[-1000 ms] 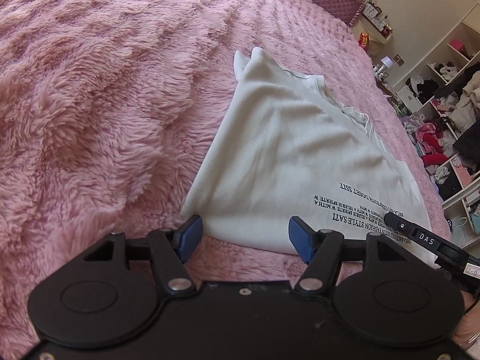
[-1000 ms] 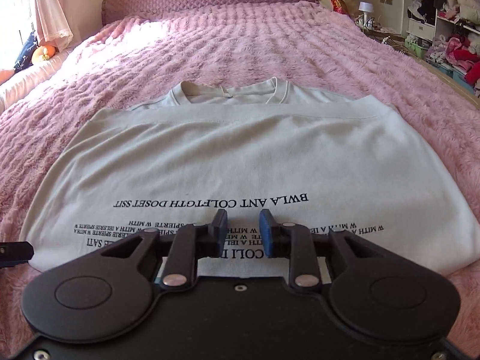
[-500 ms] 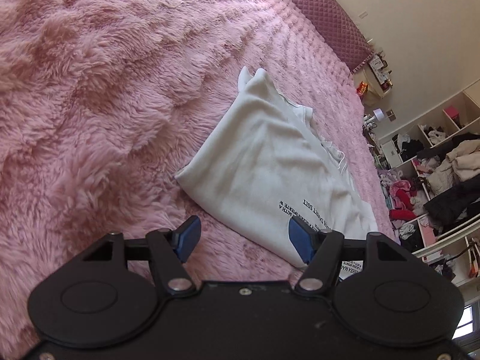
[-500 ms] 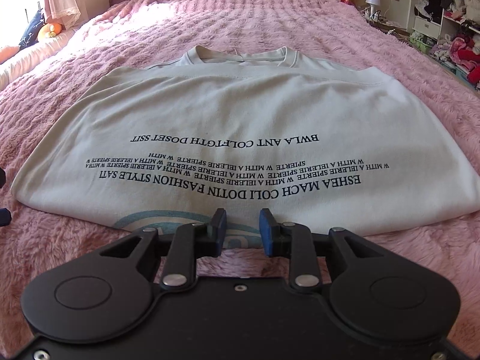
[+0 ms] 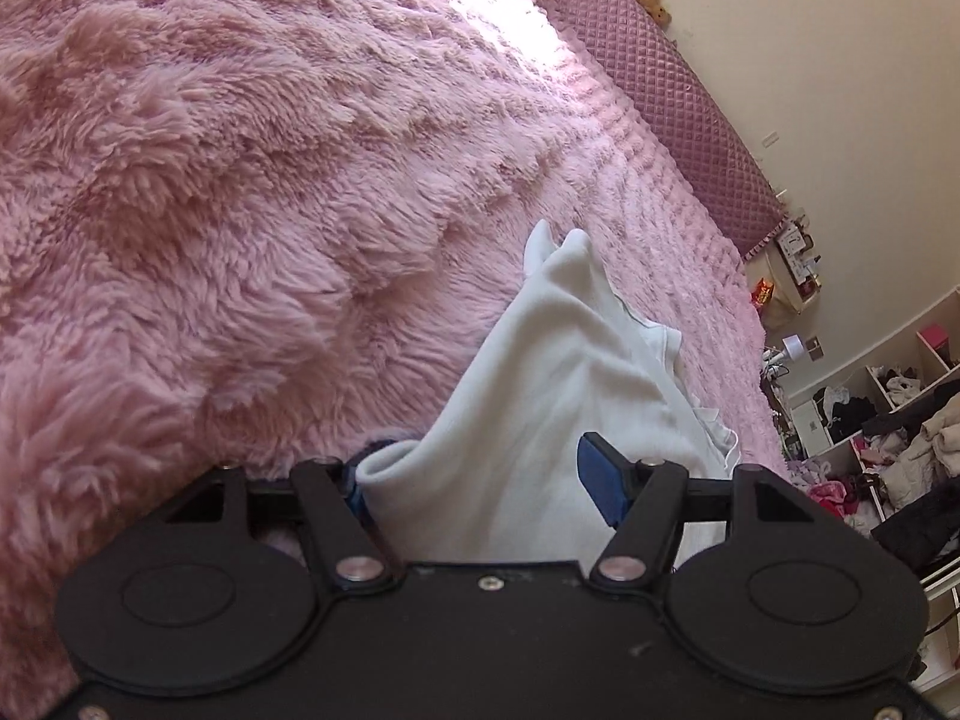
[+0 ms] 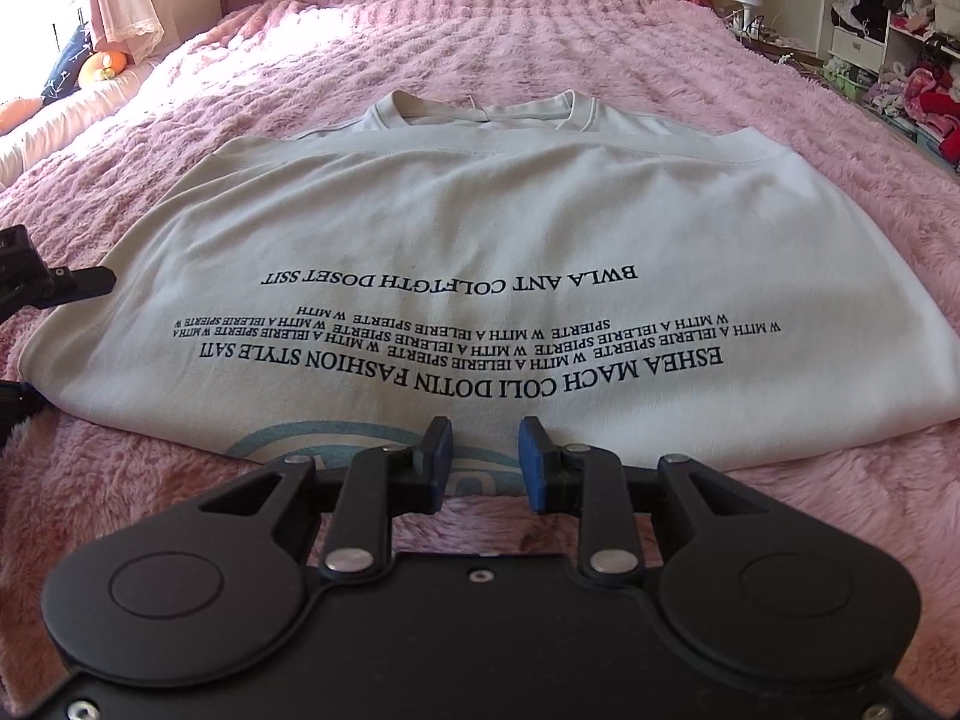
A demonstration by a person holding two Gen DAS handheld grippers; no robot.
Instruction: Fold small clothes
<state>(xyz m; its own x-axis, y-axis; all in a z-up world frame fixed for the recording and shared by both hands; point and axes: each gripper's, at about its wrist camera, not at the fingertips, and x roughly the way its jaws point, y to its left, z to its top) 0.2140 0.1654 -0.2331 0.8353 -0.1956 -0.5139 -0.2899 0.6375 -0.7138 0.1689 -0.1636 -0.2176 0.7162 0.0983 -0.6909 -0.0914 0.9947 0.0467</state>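
**On the pink bed: left tongs brought over the shirt's folded corner**

On the fluffy pink blanket [image 6: 690,48] lies the task's thing, a pale T-shirt [image 6: 480,222] with black printed lettering, already folded at least once so that its hem edge lies just short of the collar [image 6: 480,111]. Compared with the view one second ago, the left gripper [image 5: 480,480] has rolled and dropped toward the shirt's near left corner. Where the corner then lay ahead of the blue pads with blanket showing between them, the cloth edge now stands between the tongs. The tongs are apart; one pad [image 5: 600,480] is clear of the fabric, the other is largely hidden behind the cloth, so no clamping is shown. In the right wrist view, part of the left gripper appears at the shirt's left edge [image 6: 60,285].

The right gripper [image 6: 485,456] has drawn back a little across the shirt: the printed lines, previously partly covered by it, are now fully readable. Its tongs stand narrowly apart over the near folded edge, with nothing pinched between them.

Judged from this, the next fold is being prepared: the left side is placed for a pinch, the right is not yet committed. A likely risk is catching only the top layer of the corner.
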